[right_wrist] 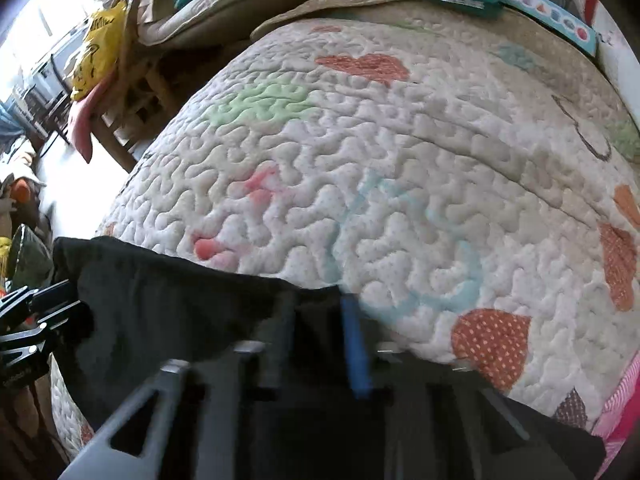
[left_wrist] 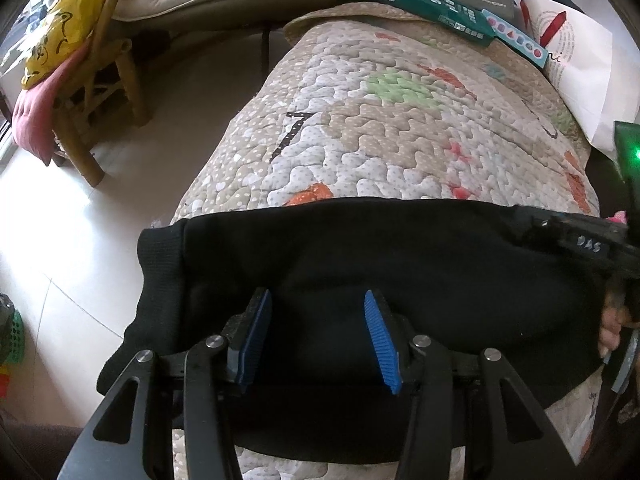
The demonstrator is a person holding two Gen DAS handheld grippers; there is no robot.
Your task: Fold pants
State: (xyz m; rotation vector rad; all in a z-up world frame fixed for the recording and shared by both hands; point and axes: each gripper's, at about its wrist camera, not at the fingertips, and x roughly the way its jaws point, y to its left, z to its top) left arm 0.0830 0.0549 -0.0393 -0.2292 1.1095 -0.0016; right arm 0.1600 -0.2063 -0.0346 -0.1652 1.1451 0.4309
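Black pants (left_wrist: 360,248) lie folded in a band across the near end of a patterned quilt (left_wrist: 380,120). A ribbed cuff hangs over the quilt's left edge. My left gripper (left_wrist: 316,300) hovers over the middle of the pants, blue pads apart, with nothing pinched between them. The right gripper's black frame (left_wrist: 588,240) sits at the right end of the pants, with a hand (left_wrist: 612,328) behind it. In the blurred right wrist view, my right gripper (right_wrist: 318,304) has its fingers close together on the far corner of the pants (right_wrist: 160,300), above the quilt (right_wrist: 400,160).
A bamboo chair (left_wrist: 104,92) with a yellow bag (left_wrist: 60,40) and a pink cloth stands on the pale floor (left_wrist: 80,220) to the left. A green box (left_wrist: 420,4) and a white paper bag (left_wrist: 572,60) lie at the quilt's far end.
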